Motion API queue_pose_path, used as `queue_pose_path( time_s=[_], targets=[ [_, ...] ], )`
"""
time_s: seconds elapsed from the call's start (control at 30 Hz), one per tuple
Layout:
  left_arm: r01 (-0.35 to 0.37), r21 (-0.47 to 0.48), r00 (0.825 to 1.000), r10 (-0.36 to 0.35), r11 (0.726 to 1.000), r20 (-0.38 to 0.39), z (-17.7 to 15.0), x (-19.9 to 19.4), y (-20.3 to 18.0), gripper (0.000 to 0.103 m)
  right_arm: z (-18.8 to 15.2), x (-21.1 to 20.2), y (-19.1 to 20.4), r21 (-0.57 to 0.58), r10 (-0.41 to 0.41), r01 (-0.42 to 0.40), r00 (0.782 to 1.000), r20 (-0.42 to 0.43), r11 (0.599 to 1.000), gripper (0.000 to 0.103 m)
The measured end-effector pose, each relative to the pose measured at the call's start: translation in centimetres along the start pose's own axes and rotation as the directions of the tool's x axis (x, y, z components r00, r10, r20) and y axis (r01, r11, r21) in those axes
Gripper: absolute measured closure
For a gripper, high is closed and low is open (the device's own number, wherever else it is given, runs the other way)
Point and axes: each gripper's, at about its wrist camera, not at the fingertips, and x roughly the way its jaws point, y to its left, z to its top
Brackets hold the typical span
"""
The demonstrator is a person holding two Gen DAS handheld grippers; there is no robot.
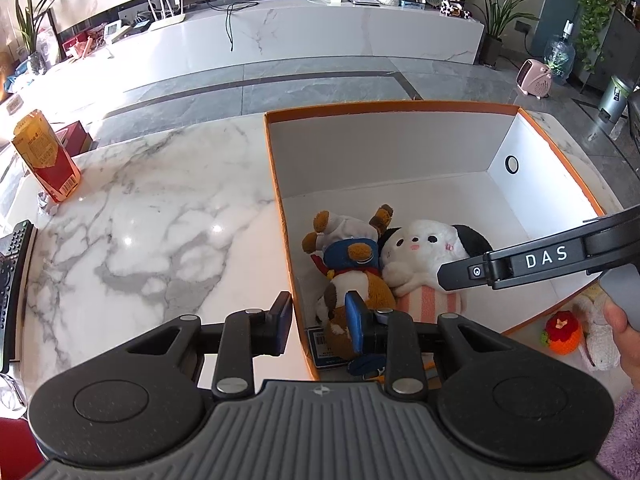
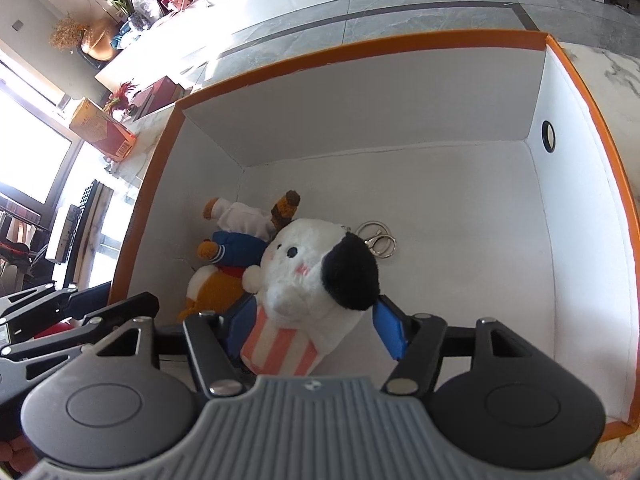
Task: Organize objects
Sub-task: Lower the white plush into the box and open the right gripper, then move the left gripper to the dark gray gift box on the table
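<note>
Two soft toys were seen in the left wrist view, lying side by side in the near left corner of the orange-rimmed box point(image 1: 400, 107) on the marble table point(image 1: 152, 200): a brown dog toy point(image 1: 352, 276) in blue and white clothes, and a white dog toy point(image 1: 424, 256) with a black ear and a pink striped body. The left gripper point(image 1: 320, 316) was set astride the box's left wall, one pad outside it and one inside against the brown toy; its fingers stood narrowly apart, and whether the wall was pinched could not be told. A small orange and red knitted toy point(image 1: 562, 332) was left on the table outside the box. In the right wrist view, the right gripper point(image 2: 316, 320) was held over the white toy point(image 2: 316, 272), its fingers spread wide either side of the striped body, apparently not pressing it. A key ring point(image 2: 378, 238) lay just behind the toy. The step was judged to be the release of the white toy into the box; a clean lift away was called for next, then the knitted toy.
</note>
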Motion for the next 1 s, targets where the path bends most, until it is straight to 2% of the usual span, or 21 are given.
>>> queue_pose_path(
  time_s=[0.03, 0.07, 0.2, 0.43, 0.5, 0.6, 0.67, 0.73, 0.9, 1.0],
  targets=[
    [0.000, 0.000, 1.000, 0.000, 1.000, 0.001, 0.0, 0.0, 0.0, 0.071, -0.1, 0.0, -0.1, -0.002, 0.000, 0.000, 1.000, -0.005, 1.000, 0.052],
    [0.000, 0.000, 1.000, 0.000, 1.000, 0.001, 0.0, -0.1, 0.0, 0.072, -0.4, -0.1, -0.3, -0.002, 0.006, -0.006, 1.000, -0.015, 1.000, 0.059],
    [-0.005, 0.004, 1.000, 0.005, 1.000, 0.003, 0.0, -0.1, 0.0, 0.072, -0.9, 0.7, -0.6, 0.012, 0.066, -0.066, 0.997, -0.034, 0.998, 0.061],
    [0.005, -0.012, 1.000, -0.005, 1.000, 0.020, -0.3, -0.6, 0.2, 0.072, -0.8, 0.8, 0.5, -0.014, 0.024, -0.025, 0.999, -0.023, 1.000, 0.061],
    [-0.012, -0.020, 0.999, 0.013, 1.000, 0.044, -0.5, -1.3, 0.3, 0.071, -1.1, -0.1, 0.9, -0.034, 0.000, 0.000, 1.000, 0.001, 0.999, 0.060],
    [-0.043, -0.007, 0.995, 0.043, 0.999, 0.086, -1.0, -2.9, 0.1, 0.067, -2.0, -2.1, 1.8, -0.089, -0.034, 0.040, 0.997, 0.066, 0.995, 0.055],
    [-0.040, -0.009, 0.993, 0.041, 0.999, 0.110, -1.4, -4.0, 0.1, 0.062, -2.7, -3.5, 2.4, -0.120, -0.053, 0.067, 0.992, 0.112, 0.991, 0.045],
    [-0.024, -0.007, 0.990, 0.025, 1.000, 0.136, -1.9, -5.3, -0.1, 0.056, -3.6, -4.9, 2.9, -0.142, -0.062, 0.084, 0.987, 0.151, 0.986, 0.038],
    [-0.017, 0.023, 0.984, 0.013, 1.000, 0.180, -3.8, -8.0, -1.1, 0.055, -6.4, -8.2, 3.8, -0.194, -0.056, 0.100, 0.974, 0.221, 0.976, 0.032],
    [0.015, 0.052, 0.985, -0.024, 0.999, 0.173, -5.4, -9.2, -1.9, 0.052, -8.7, -9.8, 4.1, -0.220, -0.054, 0.112, 0.966, 0.251, 0.969, 0.029]
  ],
)
